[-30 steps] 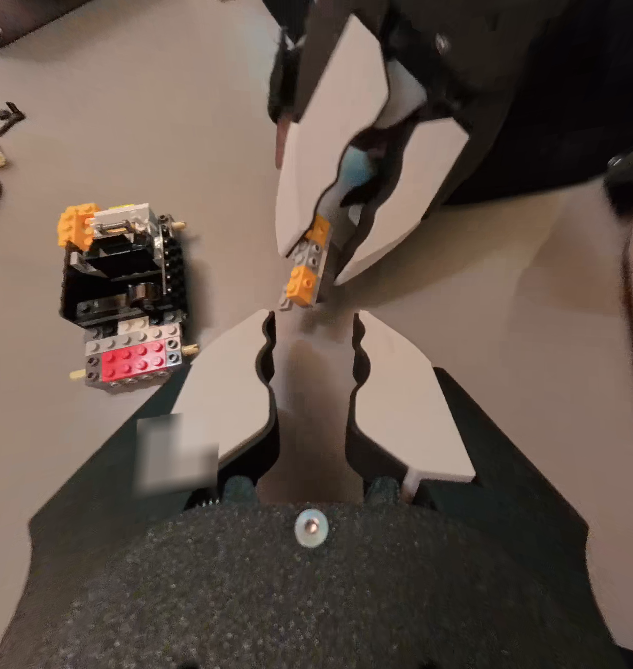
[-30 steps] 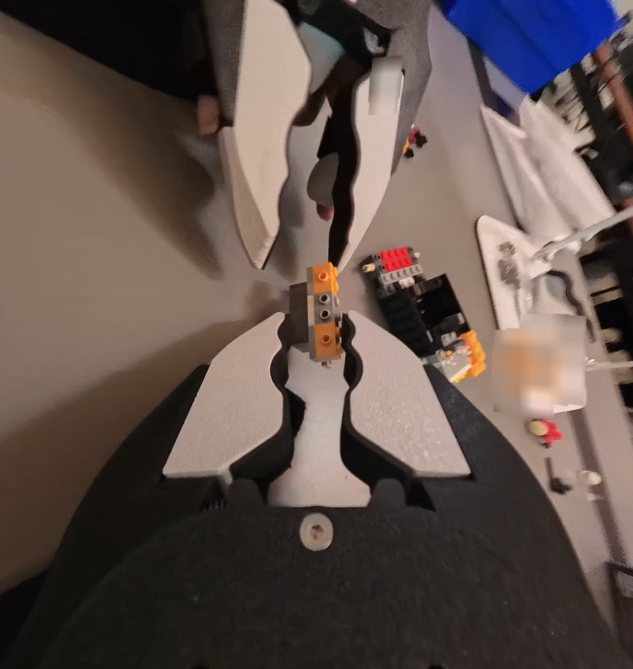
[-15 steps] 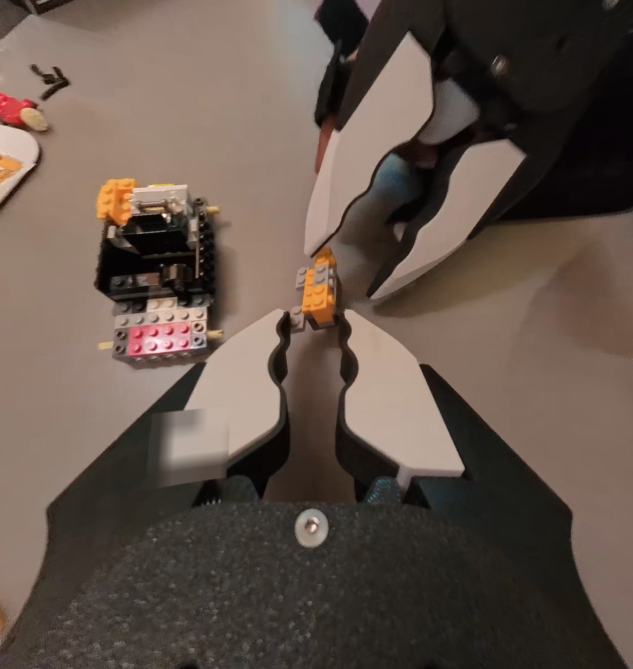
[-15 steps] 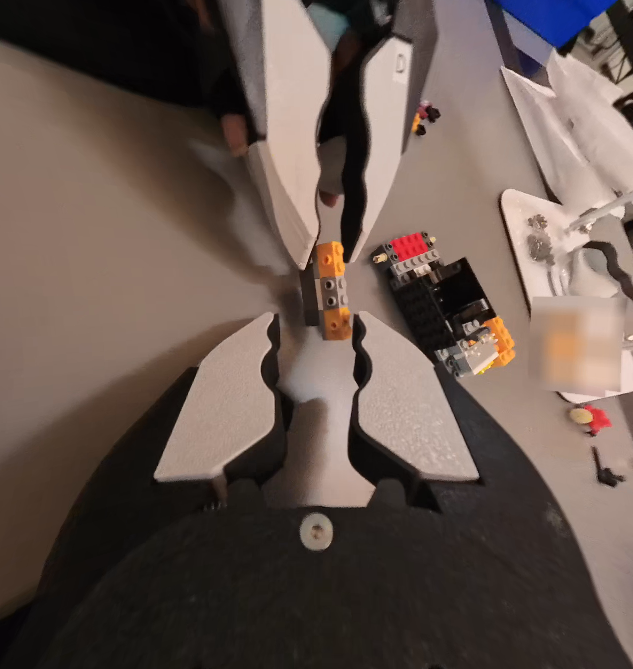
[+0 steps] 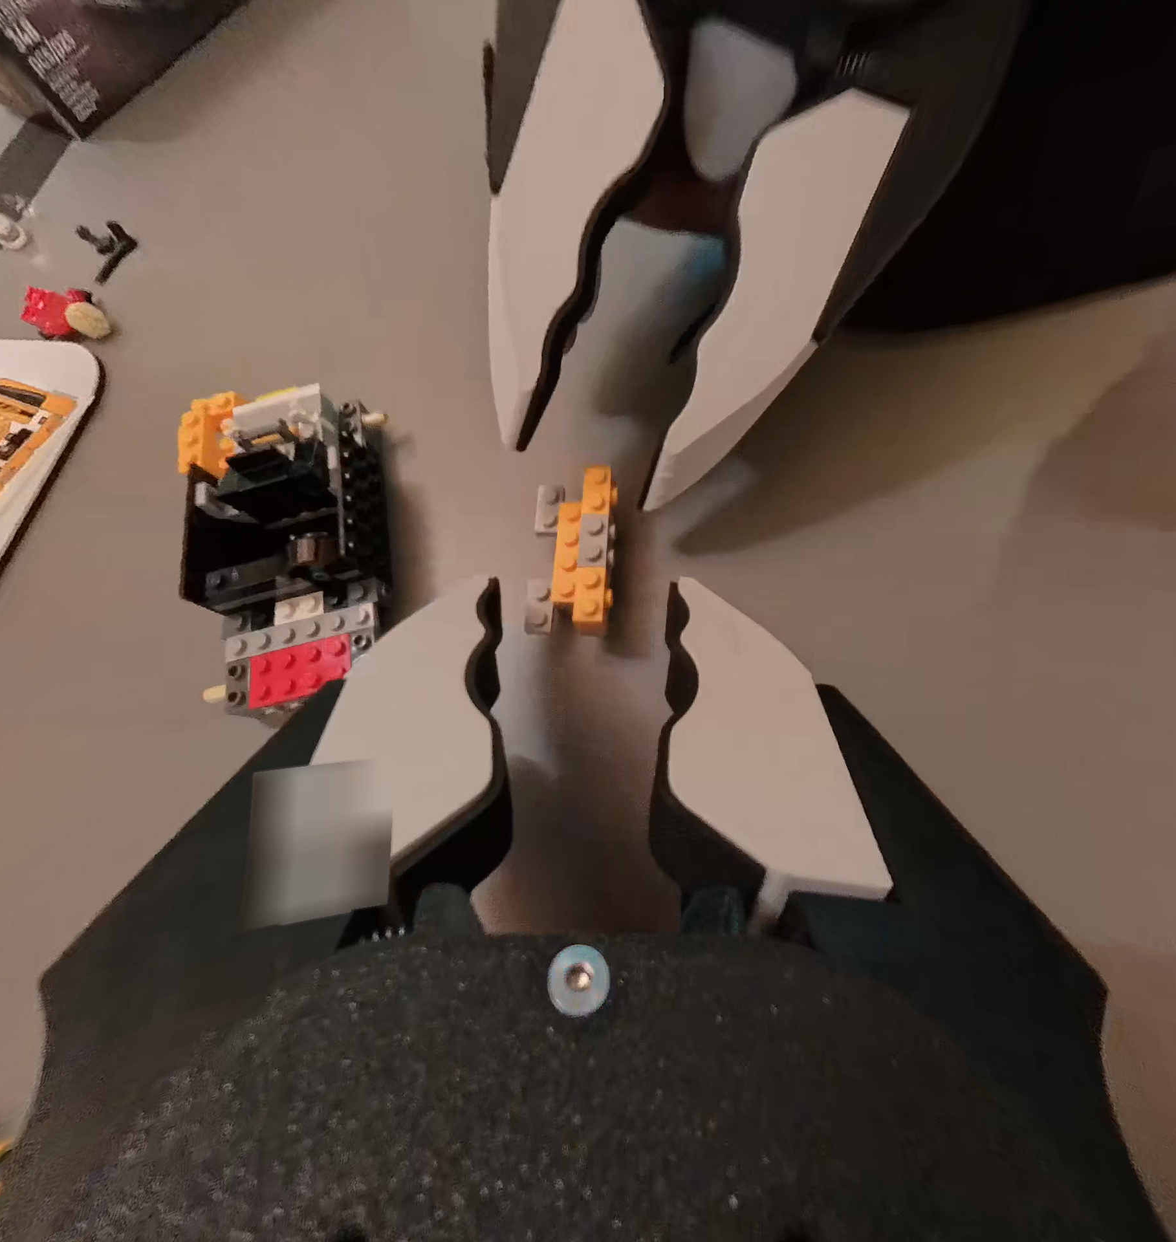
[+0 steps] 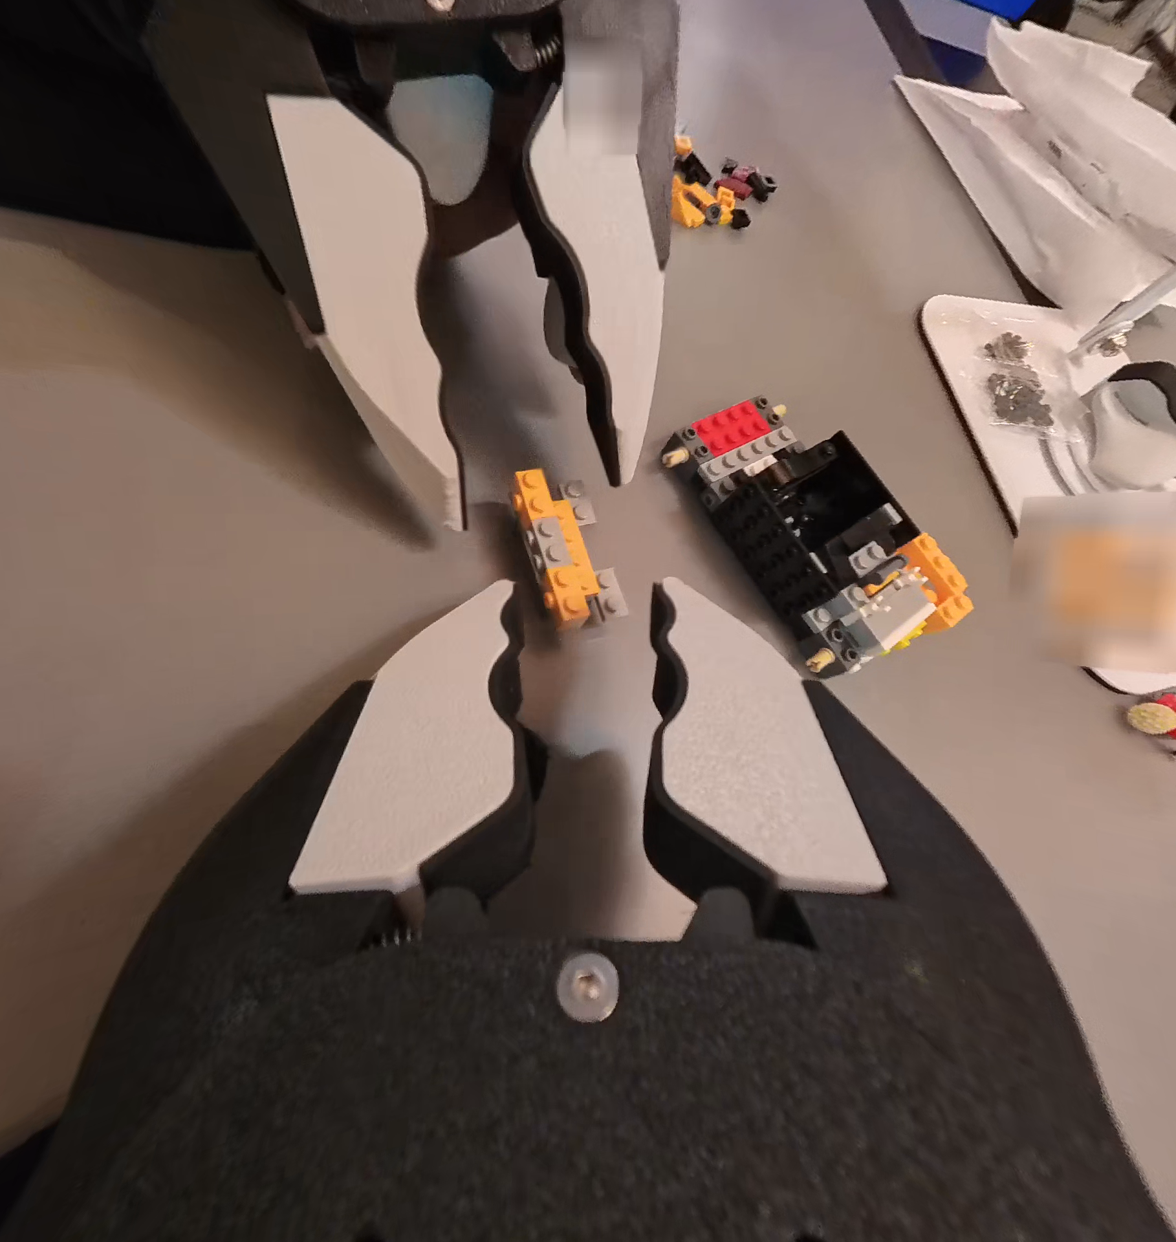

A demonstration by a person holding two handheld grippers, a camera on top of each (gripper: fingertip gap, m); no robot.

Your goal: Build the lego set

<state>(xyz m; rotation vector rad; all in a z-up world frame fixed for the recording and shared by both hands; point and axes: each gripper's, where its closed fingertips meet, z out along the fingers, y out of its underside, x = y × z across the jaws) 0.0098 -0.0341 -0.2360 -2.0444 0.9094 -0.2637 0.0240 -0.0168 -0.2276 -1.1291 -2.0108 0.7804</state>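
A: How are the jaws set?

B: The left gripper [image 5: 582, 591] is seen with jaws apart, nothing between them. The right gripper [image 6: 585, 591] is likewise spread and empty. Both are pointed at each other, tip toward tip.

A: Where is the small piece found?

B: The orange-and-grey subassembly [image 5: 575, 551] is laid flat on the grey table [image 5: 908, 605], in the gap between the two sets of fingertips, touched by neither.

A: And the main build?

B: The black chassis [image 5: 283, 537], with a red plate at one end and orange bricks at the other, is placed just beside the subassembly, apart from it. Loose bricks [image 6: 709, 191] are scattered farther off, near a white tray [image 6: 962, 349].
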